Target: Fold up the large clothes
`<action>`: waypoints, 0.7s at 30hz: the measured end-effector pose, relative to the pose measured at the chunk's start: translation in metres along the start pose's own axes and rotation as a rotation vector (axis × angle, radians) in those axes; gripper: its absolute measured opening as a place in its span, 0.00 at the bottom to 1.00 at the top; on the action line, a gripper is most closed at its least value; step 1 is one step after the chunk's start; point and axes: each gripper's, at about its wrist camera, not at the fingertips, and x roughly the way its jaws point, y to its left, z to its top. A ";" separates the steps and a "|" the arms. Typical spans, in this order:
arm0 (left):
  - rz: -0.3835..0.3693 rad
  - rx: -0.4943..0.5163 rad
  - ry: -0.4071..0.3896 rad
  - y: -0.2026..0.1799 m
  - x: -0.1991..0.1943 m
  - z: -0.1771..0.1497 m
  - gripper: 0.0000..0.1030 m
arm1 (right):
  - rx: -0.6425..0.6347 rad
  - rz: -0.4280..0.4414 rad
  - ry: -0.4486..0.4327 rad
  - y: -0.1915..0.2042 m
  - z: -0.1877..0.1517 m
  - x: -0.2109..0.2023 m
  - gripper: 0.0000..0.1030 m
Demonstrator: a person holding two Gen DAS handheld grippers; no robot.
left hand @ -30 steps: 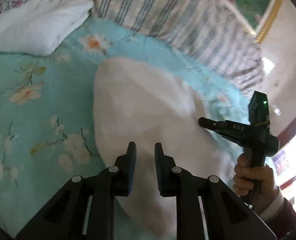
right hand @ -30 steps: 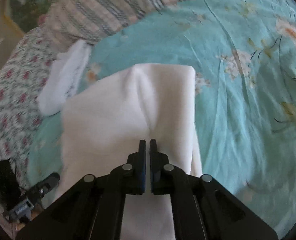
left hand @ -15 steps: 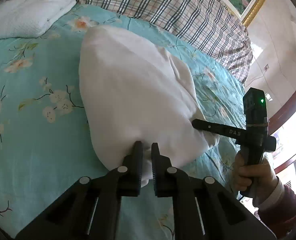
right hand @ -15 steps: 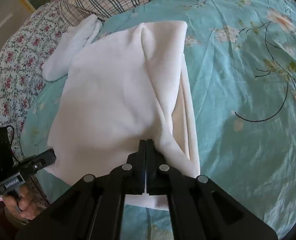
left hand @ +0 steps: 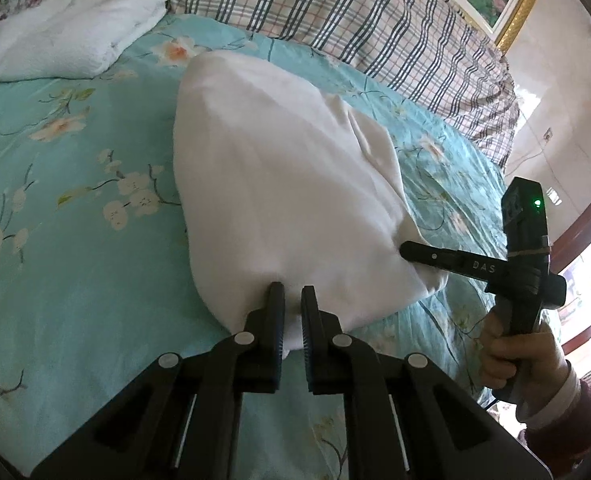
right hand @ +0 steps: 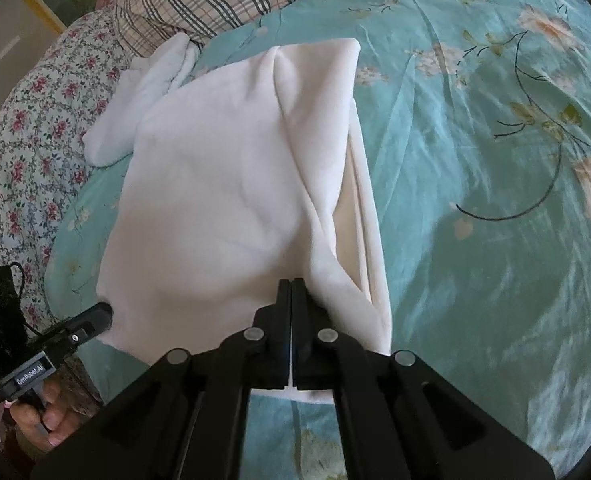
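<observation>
you're mid-fold — left gripper (left hand: 292,320) and right gripper (right hand: 291,312) each pinch the white cloth's (left hand: 279,184) near edge — next, lay it flat on the bed (left hand: 75,240).

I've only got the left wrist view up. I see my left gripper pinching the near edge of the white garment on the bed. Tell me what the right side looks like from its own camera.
Observer: The right gripper is shut on the white garment at its near edge, close to the right corner.
Operator: Is the right side of the cloth flat?
Observer: No. Along that side the layers gape open, showing a cream inner face.
Operator: Anything past the far edge I can't see?
Observer: A floral quilt lies beyond the folded white towel, at the left of that view.
Operator: And my left gripper from there?
Observer: The left gripper has its tip at the garment's near left corner.
</observation>
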 end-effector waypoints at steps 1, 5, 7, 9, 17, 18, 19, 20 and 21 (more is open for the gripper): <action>0.001 -0.011 0.003 0.000 -0.003 0.000 0.07 | -0.009 -0.009 0.002 0.001 -0.001 -0.002 0.00; 0.006 -0.007 0.016 -0.002 -0.018 0.001 0.25 | -0.033 -0.042 0.017 0.003 -0.010 -0.007 0.00; 0.073 0.005 -0.008 -0.004 -0.027 0.001 0.43 | -0.026 -0.041 0.022 -0.002 -0.012 -0.008 0.00; 0.108 -0.001 -0.035 -0.003 -0.033 0.002 0.47 | -0.013 -0.039 0.023 -0.005 -0.016 -0.010 0.00; 0.186 -0.035 -0.010 0.005 -0.028 0.013 0.54 | -0.043 -0.062 0.019 0.007 -0.020 -0.027 0.03; 0.209 -0.023 -0.008 0.002 -0.028 0.013 0.58 | -0.046 -0.060 0.013 0.009 -0.021 -0.031 0.03; 0.226 -0.012 -0.009 0.000 -0.028 0.013 0.59 | -0.048 -0.059 0.010 0.011 -0.022 -0.035 0.03; 0.233 -0.007 -0.009 -0.002 -0.029 0.012 0.60 | -0.049 -0.058 0.006 0.011 -0.024 -0.038 0.03; 0.242 -0.001 -0.008 -0.004 -0.030 0.012 0.61 | -0.049 -0.057 0.001 0.012 -0.025 -0.042 0.04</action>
